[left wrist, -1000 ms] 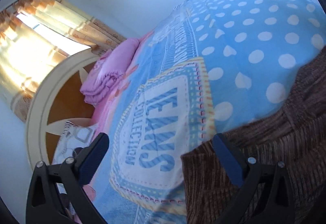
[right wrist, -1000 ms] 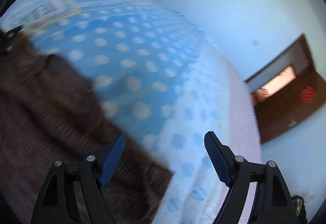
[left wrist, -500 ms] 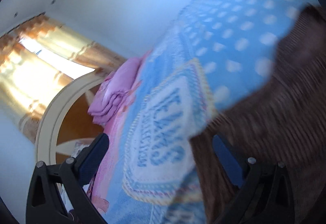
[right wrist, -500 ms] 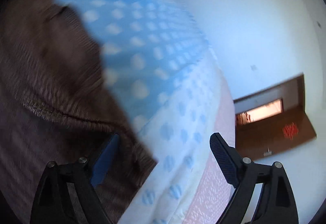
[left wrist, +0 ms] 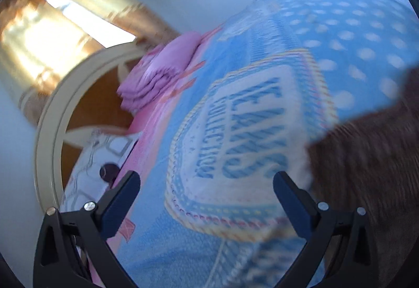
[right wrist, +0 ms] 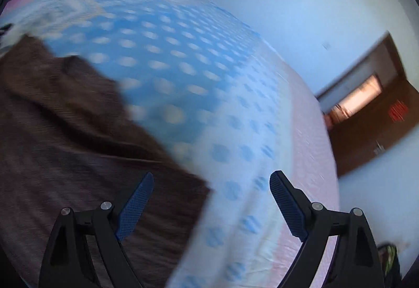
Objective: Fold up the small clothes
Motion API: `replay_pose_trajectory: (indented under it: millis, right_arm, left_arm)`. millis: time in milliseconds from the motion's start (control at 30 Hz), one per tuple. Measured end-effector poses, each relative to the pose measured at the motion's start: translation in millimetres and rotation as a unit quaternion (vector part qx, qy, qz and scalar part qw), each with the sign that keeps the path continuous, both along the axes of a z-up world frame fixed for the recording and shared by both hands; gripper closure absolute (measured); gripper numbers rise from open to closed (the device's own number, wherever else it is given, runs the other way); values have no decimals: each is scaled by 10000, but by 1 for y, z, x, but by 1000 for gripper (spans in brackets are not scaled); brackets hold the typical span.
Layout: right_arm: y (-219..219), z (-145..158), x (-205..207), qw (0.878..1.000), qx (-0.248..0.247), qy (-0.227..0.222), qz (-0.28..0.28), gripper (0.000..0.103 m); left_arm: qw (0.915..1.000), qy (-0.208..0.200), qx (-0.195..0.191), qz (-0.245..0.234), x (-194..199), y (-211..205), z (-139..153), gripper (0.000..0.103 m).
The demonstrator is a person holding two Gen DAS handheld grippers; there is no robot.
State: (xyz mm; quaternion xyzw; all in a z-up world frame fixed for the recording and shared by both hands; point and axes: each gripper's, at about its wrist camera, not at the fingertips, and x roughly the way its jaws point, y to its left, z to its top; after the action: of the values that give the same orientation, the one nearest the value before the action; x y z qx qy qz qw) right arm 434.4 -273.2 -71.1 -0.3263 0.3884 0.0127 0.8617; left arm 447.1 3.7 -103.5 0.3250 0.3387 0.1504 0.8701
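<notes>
A brown ribbed garment [left wrist: 366, 157] lies on the blue polka-dot bedspread [left wrist: 340, 33]. In the left wrist view it fills the right side, just right of my right finger. My left gripper [left wrist: 205, 183] is open and empty above the printed emblem. In the right wrist view the garment [right wrist: 65, 130] covers the left half, its corner near my left fingertip. My right gripper [right wrist: 210, 184] is open and empty over the garment's edge and the bedspread [right wrist: 183, 65].
Folded pink bedding [left wrist: 159, 73] sits at the head of the bed by a round cream headboard [left wrist: 52, 109] and a curtained window [left wrist: 52, 26]. A patterned pillow [left wrist: 99, 157] lies beside it. A dark wooden door [right wrist: 379, 109] stands in the far wall.
Both grippers stay open. The left view has swung so the garment sits further right; the right view has tilted back, showing more bedspread and the pink bedding.
</notes>
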Motion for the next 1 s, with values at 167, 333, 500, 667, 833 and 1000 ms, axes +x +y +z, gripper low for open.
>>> replay_pose_trajectory:
  millis: [167,333,500,667,833,1000]
  right_arm:
    - [87,-31,5,9935,-840,1,771,12]
    - [110,-20,61,9968,-750,-280,42,12]
    - [79,-3,81,9979,74,-168,-626,12]
    - [34,-1,40,9962,415,-99,-759,12]
    - [-37,11,-35,9793,1704,46,-1095,12]
    - [-96,4,-118,9343,3196,230,-1564,12]
  left_arm:
    - [9944,366,170,-979,-37,-54,-25,0]
    - [9974,118,167,-691,-18,-67,-17,0]
    - [9982,-275,-490,221,-2,-2,17,0]
    - [9967,-162,-730,300,-28,25,13,0]
    - [9887,94,-1495,-88,-78,20,10,0]
    - [9770,347,-2055,-449,-117,3,-2,0]
